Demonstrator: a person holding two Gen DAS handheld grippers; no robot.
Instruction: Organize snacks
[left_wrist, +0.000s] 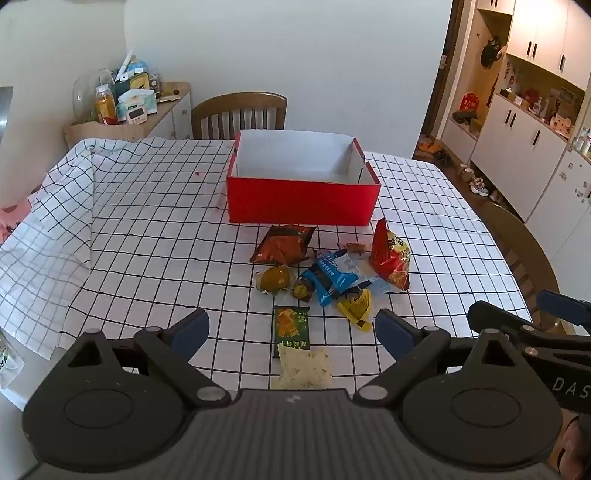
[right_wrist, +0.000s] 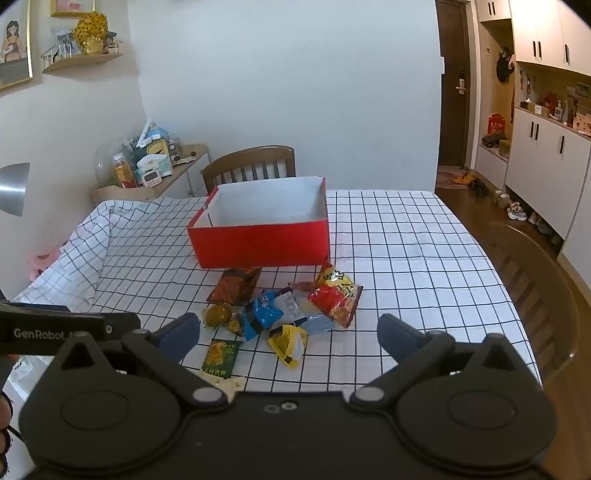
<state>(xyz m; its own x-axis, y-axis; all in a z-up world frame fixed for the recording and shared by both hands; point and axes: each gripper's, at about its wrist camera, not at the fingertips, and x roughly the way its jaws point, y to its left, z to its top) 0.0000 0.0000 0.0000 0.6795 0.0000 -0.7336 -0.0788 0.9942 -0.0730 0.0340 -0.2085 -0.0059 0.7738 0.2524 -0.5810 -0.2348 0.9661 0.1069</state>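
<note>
An empty red box (left_wrist: 303, 201) (right_wrist: 260, 242) with a white inside stands on the checked tablecloth (left_wrist: 147, 236) (right_wrist: 399, 258). In front of it lies a pile of snacks: an orange-brown bag (left_wrist: 282, 243) (right_wrist: 234, 284), a red bag (left_wrist: 391, 256) (right_wrist: 334, 295), a blue packet (left_wrist: 328, 277) (right_wrist: 264, 312), a yellow packet (left_wrist: 356, 306) (right_wrist: 288, 341), a green packet (left_wrist: 291, 326) (right_wrist: 219, 356), a pale packet (left_wrist: 304, 367) and a wrapped egg-like snack (left_wrist: 275, 278) (right_wrist: 218, 314). My left gripper (left_wrist: 291, 334) is open and empty above the near snacks. My right gripper (right_wrist: 288, 338) is open and empty, also near the pile.
A wooden chair (left_wrist: 240, 112) (right_wrist: 251, 164) stands behind the table and another (left_wrist: 524, 251) (right_wrist: 535, 288) at its right. A cluttered side cabinet (left_wrist: 129, 110) (right_wrist: 147, 173) is at the back left. The right gripper's body (left_wrist: 532, 332) shows in the left wrist view.
</note>
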